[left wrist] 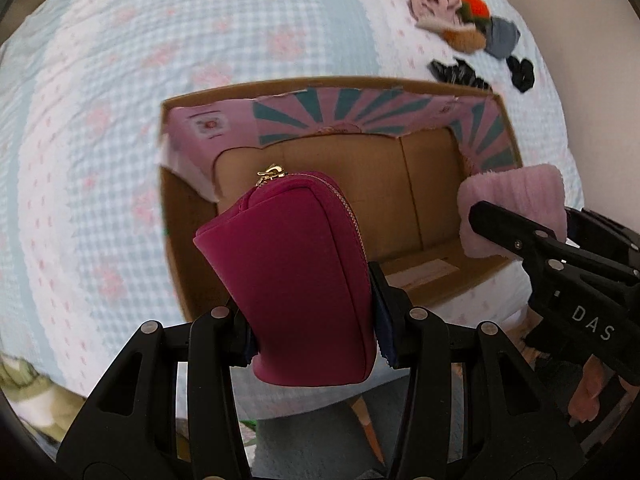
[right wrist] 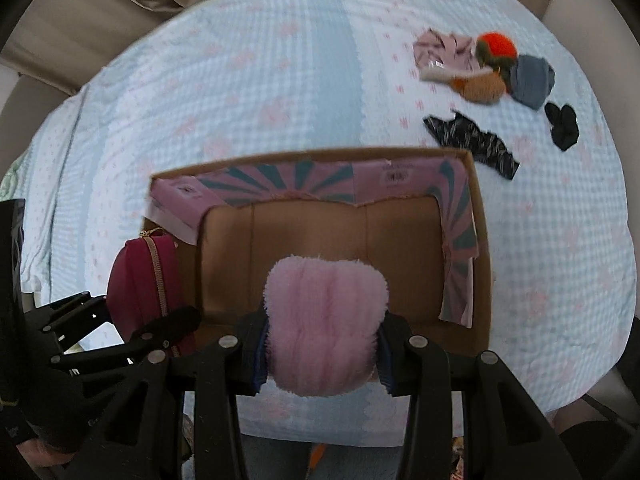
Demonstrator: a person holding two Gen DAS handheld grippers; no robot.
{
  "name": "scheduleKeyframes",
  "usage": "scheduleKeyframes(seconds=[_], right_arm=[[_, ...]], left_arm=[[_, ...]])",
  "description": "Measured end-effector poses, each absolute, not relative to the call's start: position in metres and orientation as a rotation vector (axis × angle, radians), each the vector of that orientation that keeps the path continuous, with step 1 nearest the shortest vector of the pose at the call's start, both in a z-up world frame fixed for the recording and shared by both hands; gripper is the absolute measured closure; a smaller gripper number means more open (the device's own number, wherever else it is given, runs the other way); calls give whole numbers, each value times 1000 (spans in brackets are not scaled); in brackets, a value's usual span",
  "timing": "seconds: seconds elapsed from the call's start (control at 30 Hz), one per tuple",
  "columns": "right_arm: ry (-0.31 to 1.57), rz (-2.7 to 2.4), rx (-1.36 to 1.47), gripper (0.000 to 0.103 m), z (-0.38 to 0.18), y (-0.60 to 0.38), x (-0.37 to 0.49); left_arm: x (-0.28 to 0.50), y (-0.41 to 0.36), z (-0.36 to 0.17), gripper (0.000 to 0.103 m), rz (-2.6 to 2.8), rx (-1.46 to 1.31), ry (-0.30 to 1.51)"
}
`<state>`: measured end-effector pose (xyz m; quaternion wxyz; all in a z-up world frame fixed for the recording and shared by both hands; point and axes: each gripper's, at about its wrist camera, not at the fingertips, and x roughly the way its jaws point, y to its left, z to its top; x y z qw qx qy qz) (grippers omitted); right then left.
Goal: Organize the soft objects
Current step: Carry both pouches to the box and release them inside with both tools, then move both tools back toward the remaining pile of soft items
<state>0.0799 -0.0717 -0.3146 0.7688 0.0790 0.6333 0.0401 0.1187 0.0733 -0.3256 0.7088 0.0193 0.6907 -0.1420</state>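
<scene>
**Box in front, loose pile beyond to the right**

An open brown cardboard box [right wrist: 482, 240] sits on the checked, flower-printed bedspread [right wrist: 280, 80]. Over its near edge, the magenta zippered pouch [left wrist: 296, 280] is at the left and the fluffy pink plush pad [right wrist: 326, 320] at the right. Behind the box, to the right, lies a cluster on the bedspread: a pink cloth [right wrist: 444, 54], an orange pom-pom [right wrist: 498, 44], a tan fuzzy piece [right wrist: 486, 86] and a grey cloth [right wrist: 532, 80], with a black patterned strip [right wrist: 472, 140] and a black scrunchie [right wrist: 562, 126] nearer.

Pouch [left wrist: 296, 280] – magenta, gold zip. Fluffy cloth [right wrist: 326, 322] – pale pink. Box [left wrist: 420, 208] – brown, pink-and-teal ray lining. Bedspread [right wrist: 280, 80] – blue-white check, pink flowers.
</scene>
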Motion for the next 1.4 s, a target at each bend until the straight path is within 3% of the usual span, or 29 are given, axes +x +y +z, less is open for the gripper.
scheduleKeyframes(seconds=[0.53,0.6,0.63,0.67,0.7,0.73,1.4], right_arm=[[1449,23,189,64,-378,-97,127],[1453,33,190,59,-380,-96,129],[1451,31,185,49,-381,-95,130],[1437,31,181,27,-380,-94,131],[1425,39,191,11,-380,-94,132],[1426,50,209,0,-382,-95,133],[1388,49,202,0,-357,-92,116]], left_arm=[[156,40,-375,61,-348,190,1556],[155,39,-370,55,-342,219,1529],[155,39,-369,39,-335,236,1518],[154,40,-367,8,-324,258,1507],[152,42,-365,0,-323,258,1491],[152,45,-362,0,-329,246,1476],[135,67,-322,1,-304,166,1433]])
